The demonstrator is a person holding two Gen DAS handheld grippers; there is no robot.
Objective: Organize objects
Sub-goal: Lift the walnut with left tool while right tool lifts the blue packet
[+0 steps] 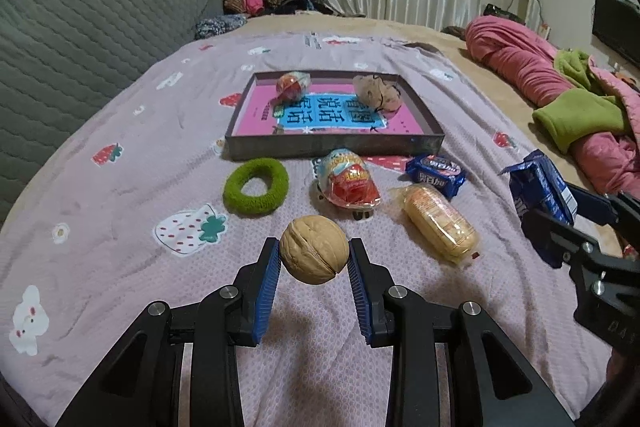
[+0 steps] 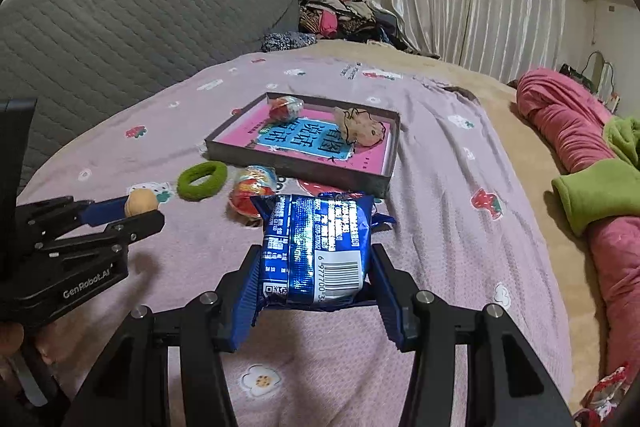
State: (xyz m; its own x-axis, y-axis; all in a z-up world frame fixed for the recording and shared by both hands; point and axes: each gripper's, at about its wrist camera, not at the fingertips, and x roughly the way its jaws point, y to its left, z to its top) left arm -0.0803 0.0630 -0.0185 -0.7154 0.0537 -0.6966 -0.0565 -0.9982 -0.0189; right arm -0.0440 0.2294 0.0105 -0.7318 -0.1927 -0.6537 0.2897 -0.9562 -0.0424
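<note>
Walnut point(image 1: 314, 249): hard, matt tan shell, wrinkled and seamed.
Biscuit packet point(image 2: 316, 251): glossy blue foil, crinkled, catching light.
Hair tie point(image 1: 256, 185): fuzzy green terry cloth.
Egg toy point(image 1: 347, 183): shiny clear plastic wrap.
Cake bar point(image 1: 440, 225): clear glossy film.
Tray point(image 1: 332, 145): dull grey card walls, smooth pink printed base.
Bedsheet point(image 1: 120, 211): matt lilac woven cloth, finely textured.
Gripper pads point(image 1: 267, 279): ribbed blue rubber on matt black plastic.

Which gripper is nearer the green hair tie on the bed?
Left. The left gripper, shut on the walnut, sits just short of the green hair tie. The right gripper, shut on the blue packet, is farther off on the other side.
</note>
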